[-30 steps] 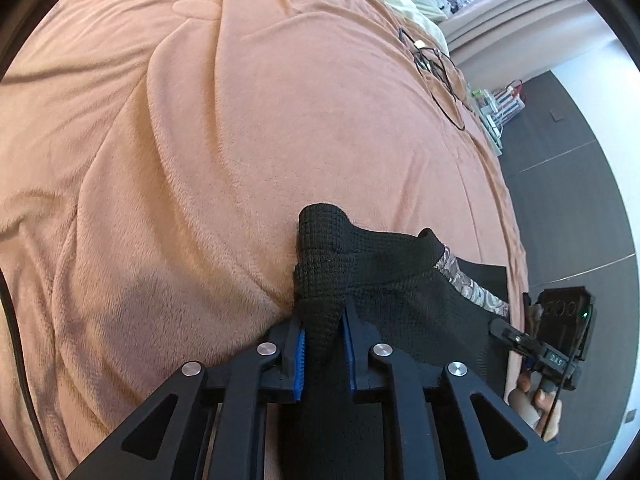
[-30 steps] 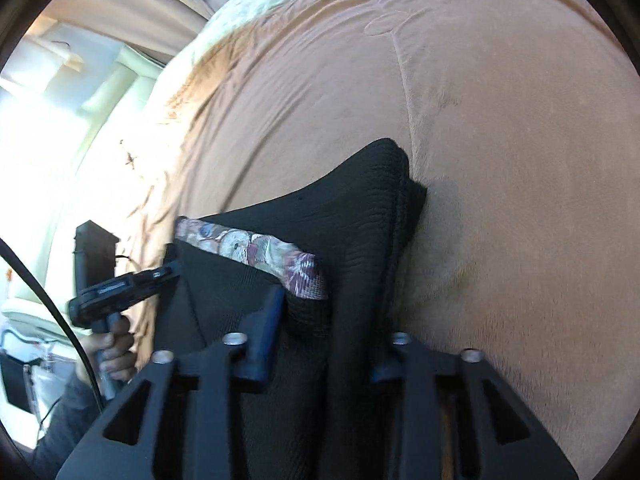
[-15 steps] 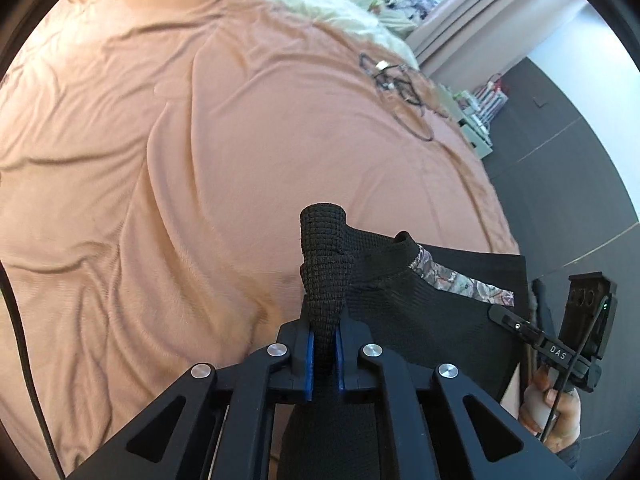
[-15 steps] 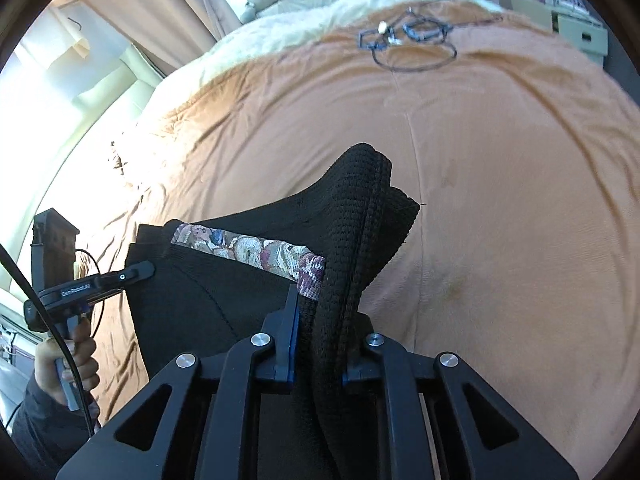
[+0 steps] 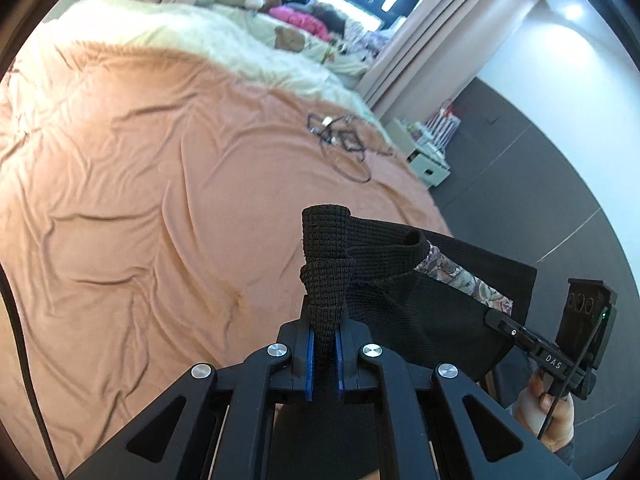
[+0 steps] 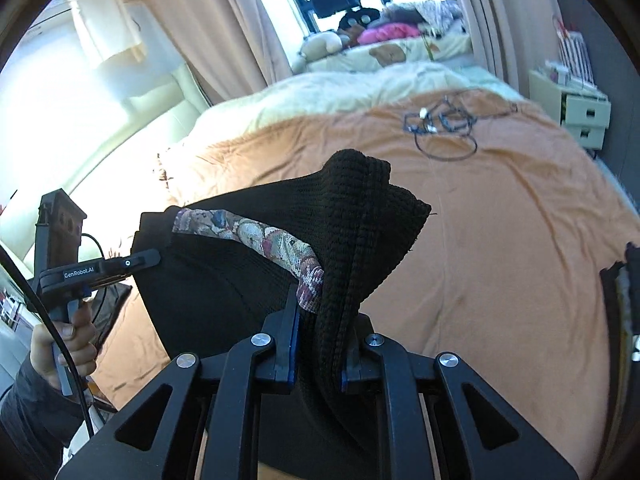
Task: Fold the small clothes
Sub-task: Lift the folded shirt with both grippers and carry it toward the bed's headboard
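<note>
A small black knit garment (image 5: 404, 304) with a floral patterned band (image 5: 464, 276) hangs stretched in the air between both grippers, above the orange bed blanket (image 5: 160, 208). My left gripper (image 5: 324, 344) is shut on one black knit corner. My right gripper (image 6: 318, 344) is shut on the other corner, bunched knit and floral band (image 6: 264, 240) together. Each gripper shows in the other's view: the right one (image 5: 532, 340) at right, the left one (image 6: 100, 268) at left. The garment's lower part is hidden behind the grippers.
A tangle of black cable (image 5: 344, 144) lies on the far part of the blanket. A cream duvet (image 5: 200, 40) and soft toys (image 6: 320, 44) lie beyond. White drawers (image 6: 584, 116) stand beside the bed. Another dark garment edge (image 6: 624, 304) shows at far right.
Both grippers have lifted the garment off the blanket and tilted up, so the far bed, window and curtains have come into view. Both grips have stayed shut.
</note>
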{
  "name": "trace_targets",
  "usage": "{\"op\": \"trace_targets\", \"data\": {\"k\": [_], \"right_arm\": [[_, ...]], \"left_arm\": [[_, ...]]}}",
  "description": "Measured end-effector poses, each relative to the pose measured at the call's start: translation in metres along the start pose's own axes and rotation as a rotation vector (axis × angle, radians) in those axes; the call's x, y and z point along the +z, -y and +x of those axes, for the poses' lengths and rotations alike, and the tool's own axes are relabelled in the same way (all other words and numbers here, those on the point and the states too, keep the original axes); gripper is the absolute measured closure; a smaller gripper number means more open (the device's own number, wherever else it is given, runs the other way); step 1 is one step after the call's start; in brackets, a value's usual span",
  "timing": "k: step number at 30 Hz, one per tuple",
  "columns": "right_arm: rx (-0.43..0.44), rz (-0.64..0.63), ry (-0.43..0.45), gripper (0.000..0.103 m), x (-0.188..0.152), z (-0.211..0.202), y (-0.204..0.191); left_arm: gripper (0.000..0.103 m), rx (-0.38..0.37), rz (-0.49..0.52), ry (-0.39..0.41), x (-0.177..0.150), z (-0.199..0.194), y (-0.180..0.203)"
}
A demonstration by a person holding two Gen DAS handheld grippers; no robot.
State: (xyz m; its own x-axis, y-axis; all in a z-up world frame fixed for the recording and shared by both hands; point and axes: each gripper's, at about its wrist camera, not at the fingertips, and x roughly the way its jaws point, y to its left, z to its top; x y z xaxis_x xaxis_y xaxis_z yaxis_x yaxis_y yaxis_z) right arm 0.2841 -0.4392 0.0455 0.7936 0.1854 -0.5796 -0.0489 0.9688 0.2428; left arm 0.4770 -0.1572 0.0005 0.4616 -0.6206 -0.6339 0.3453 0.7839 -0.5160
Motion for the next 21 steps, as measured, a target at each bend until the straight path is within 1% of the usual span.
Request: {"op": "trace_targets", "data": {"k": [1, 2, 6, 13, 15, 17, 18, 21], "right_arm": [[-0.001, -0.005, 0.006, 0.092, -0.002, -0.007, -0.002], [-0.003, -0.015, 0.020, 0.092, -0.004, -0.020, -0.011], [-0.006, -0.046, 0.062, 0.092, -0.012, -0.053, -0.037], [0.016, -0.107, 0.105, 0.092, -0.032, -0.096, -0.087], [0.028, -0.116, 0.111, 0.092, -0.035, -0.098, -0.096], [0.043, -0.136, 0.116, 0.092, -0.042, -0.105, -0.114], [0.049, -0.142, 0.117, 0.092, -0.041, -0.100, -0.115], [0.077, -0.171, 0.120, 0.092, -0.050, -0.104, -0.139]], "left_arm": [[0.096, -0.004, 0.007, 0.015, -0.001, -0.013, 0.004], [0.096, -0.007, 0.013, 0.026, -0.001, -0.023, 0.008], [0.096, -0.018, 0.027, 0.074, -0.004, -0.064, 0.018], [0.096, -0.014, 0.044, 0.154, -0.014, -0.134, 0.026], [0.096, -0.007, 0.047, 0.173, -0.018, -0.153, 0.025], [0.096, 0.000, 0.047, 0.192, -0.022, -0.172, 0.022], [0.096, 0.005, 0.049, 0.203, -0.024, -0.183, 0.020], [0.096, 0.025, 0.051, 0.233, -0.032, -0.214, 0.012]]}}
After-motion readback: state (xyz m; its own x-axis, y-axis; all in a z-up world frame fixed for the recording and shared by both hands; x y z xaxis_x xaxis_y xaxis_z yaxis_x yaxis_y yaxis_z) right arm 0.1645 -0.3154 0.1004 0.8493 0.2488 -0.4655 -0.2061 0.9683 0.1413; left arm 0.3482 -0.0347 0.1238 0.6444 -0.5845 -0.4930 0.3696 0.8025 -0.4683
